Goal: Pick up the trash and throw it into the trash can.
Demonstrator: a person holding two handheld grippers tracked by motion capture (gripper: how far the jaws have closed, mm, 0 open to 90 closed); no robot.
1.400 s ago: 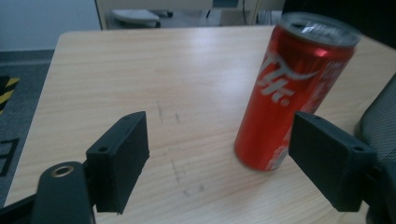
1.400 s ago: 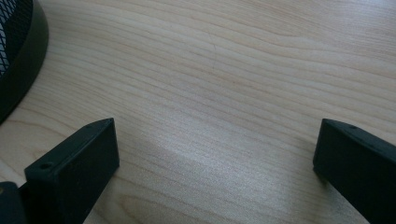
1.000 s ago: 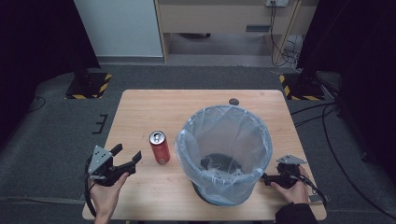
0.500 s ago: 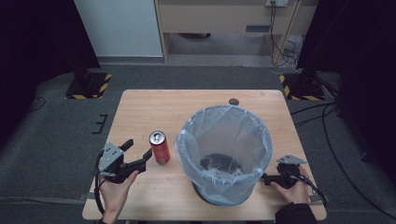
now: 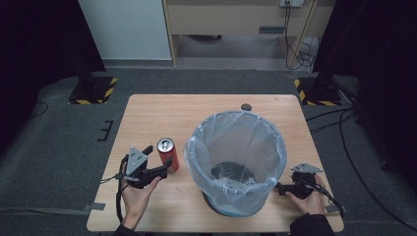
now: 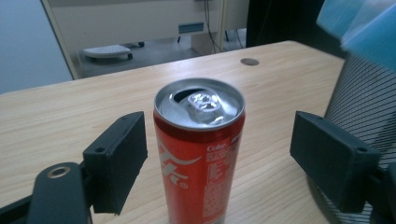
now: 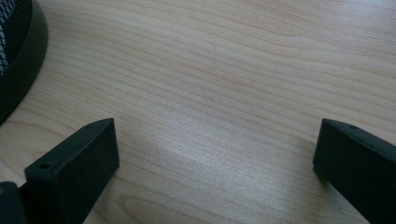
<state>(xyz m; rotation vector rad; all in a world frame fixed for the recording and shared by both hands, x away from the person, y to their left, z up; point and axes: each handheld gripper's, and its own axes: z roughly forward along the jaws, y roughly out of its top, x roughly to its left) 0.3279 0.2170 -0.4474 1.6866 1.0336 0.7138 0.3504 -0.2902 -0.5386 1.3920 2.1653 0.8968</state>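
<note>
A red drink can (image 5: 167,153) stands upright on the wooden table (image 5: 162,113), its top opened. My left gripper (image 5: 158,162) is open, one jaw on each side of the can (image 6: 200,149) with gaps on both sides. To the can's right stands a black mesh bin lined with a pale blue bag (image 5: 236,162). My right gripper (image 5: 281,189) rests low at the bin's right base, open, with bare tabletop (image 7: 224,93) between its jaws.
A small dark round spot (image 5: 246,106) lies on the table's far side. The bin's black mesh base (image 7: 16,51) sits close on the left in the right gripper view. Grey floor with cables surrounds the table.
My left gripper has moved right toward the can, so its open jaws now stand on either side of it. The right gripper has stayed put.
</note>
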